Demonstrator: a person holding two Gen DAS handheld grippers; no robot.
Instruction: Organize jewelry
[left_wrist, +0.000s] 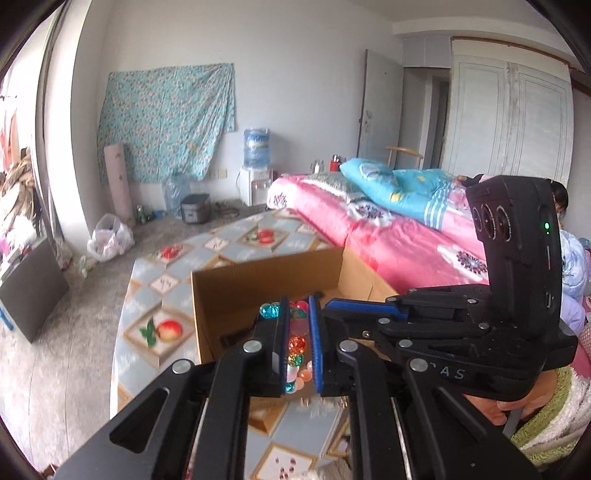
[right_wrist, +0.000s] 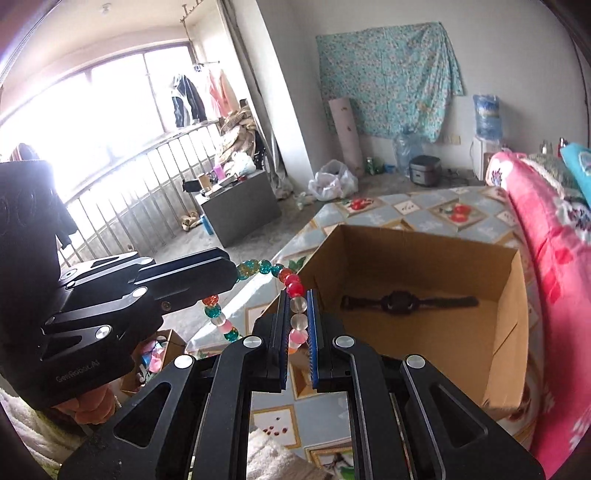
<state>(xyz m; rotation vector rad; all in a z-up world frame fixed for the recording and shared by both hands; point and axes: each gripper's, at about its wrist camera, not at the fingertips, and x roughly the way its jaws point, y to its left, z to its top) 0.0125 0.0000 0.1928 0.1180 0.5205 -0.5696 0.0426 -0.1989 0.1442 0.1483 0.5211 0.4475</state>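
A string of coloured glass beads (right_wrist: 293, 288) hangs in the air between both grippers, above the near left corner of an open cardboard box (right_wrist: 406, 254). My right gripper (right_wrist: 298, 295) is shut on one stretch of it, with clear and pink beads between its blue pads. My left gripper (left_wrist: 299, 301) is shut on another stretch, where orange and teal beads (left_wrist: 297, 345) show between its fingers. In the right wrist view the left gripper (right_wrist: 231, 275) comes in from the left, and a loop of beads sags below it. A black watch (right_wrist: 402, 302) lies on the box floor.
The box (left_wrist: 258, 280) stands on a table with a fruit-patterned cloth (left_wrist: 166, 288). A bed with pink bedding (right_wrist: 546, 240) runs along the table's right side. A dark cabinet (right_wrist: 240, 210) and a white plastic bag (right_wrist: 332, 181) are on the floor beyond.
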